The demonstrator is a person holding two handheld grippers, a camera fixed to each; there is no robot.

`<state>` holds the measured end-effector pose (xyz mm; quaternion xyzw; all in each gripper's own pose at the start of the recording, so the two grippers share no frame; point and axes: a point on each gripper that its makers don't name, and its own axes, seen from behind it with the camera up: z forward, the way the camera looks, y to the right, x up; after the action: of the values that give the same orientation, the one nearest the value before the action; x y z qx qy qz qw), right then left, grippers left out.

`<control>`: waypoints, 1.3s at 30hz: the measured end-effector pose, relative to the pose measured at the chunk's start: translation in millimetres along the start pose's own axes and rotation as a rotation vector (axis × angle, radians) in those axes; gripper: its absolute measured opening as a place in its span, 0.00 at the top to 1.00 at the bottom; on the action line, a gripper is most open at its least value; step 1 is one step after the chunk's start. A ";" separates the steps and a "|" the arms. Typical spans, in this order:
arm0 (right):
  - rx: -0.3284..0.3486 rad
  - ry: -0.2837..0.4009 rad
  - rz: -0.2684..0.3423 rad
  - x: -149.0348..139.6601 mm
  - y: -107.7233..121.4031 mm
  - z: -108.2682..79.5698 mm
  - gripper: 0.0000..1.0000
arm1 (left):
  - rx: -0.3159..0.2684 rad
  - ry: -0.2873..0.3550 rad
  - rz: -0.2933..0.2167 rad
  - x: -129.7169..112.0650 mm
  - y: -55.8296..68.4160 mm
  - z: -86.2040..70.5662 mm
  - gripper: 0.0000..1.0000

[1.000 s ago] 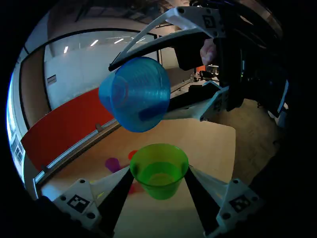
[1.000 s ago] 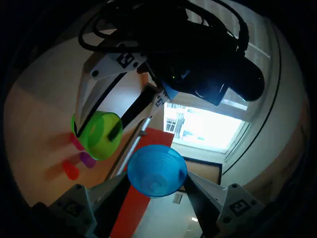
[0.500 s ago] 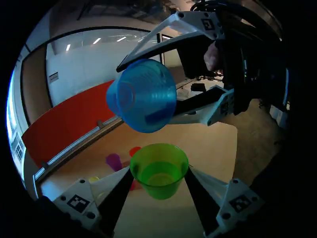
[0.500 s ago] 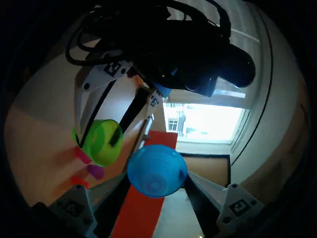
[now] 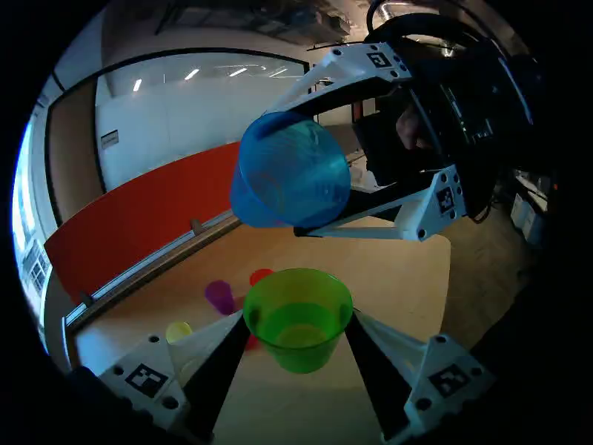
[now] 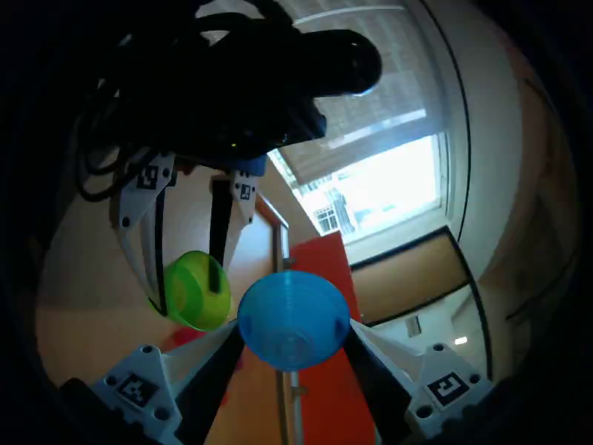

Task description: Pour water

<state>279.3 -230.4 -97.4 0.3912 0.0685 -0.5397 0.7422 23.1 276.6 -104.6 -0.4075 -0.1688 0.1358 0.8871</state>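
Observation:
My left gripper (image 5: 298,320) is shut on a green cup (image 5: 298,317) that stands upright above the wooden table (image 5: 400,274). Above and behind it, the right gripper (image 5: 296,182) holds a blue cup (image 5: 290,178) tilted on its side. In the right gripper view, my right gripper (image 6: 293,330) is shut on the blue cup (image 6: 293,329), whose mouth faces the camera. To its left in that view, the left gripper (image 6: 189,285) carries the green cup (image 6: 191,291). I cannot make out water in either cup.
Small cups stand on the table beyond the green cup: purple (image 5: 219,295), red (image 5: 259,276) and yellow (image 5: 178,331). A red wall panel (image 5: 133,215) and a rail run along the table's far side. A bright window (image 6: 370,193) is overhead in the right gripper view.
The blue cup has moved right and turned more toward upright above the green cup. The right gripper's view has swung round toward the ceiling and window. The green cup has stayed put.

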 end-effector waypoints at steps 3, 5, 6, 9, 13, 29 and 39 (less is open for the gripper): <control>0.004 -0.002 0.117 -8.9 -0.4 1.8 0.10 | 0.010 0.000 -0.007 -3.4 -3.1 -1.2 0.14; 0.013 -0.007 0.193 -14.9 -1.7 4.2 0.10 | 0.017 -0.005 -0.011 -7.1 -5.2 -1.9 0.14; 0.018 -0.010 0.228 -17.7 -2.4 5.3 0.10 | 0.020 -0.007 -0.013 -8.8 -6.2 -2.2 0.14; 0.031 -0.021 0.339 -26.2 -6.3 11.2 0.10 | 0.030 -0.016 -0.020 -15.3 -9.7 -2.3 0.14; 0.046 -0.043 0.485 -38.8 -14.4 16.9 0.10 | 0.042 -0.027 -0.023 -23.1 -13.9 -2.5 0.14; 0.079 -0.128 0.795 -81.3 -56.6 28.3 0.10 | 0.111 -0.030 -0.063 -50.4 -41.9 2.2 0.14; 0.083 -0.195 0.885 -111.7 -90.7 41.3 0.10 | 0.180 -0.021 -0.105 -70.9 -68.7 10.9 0.14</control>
<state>143.0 -184.0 -56.5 0.3595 -0.1971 -0.2074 0.8882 -38.5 213.8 -58.6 -0.3153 -0.1863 0.1081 0.9242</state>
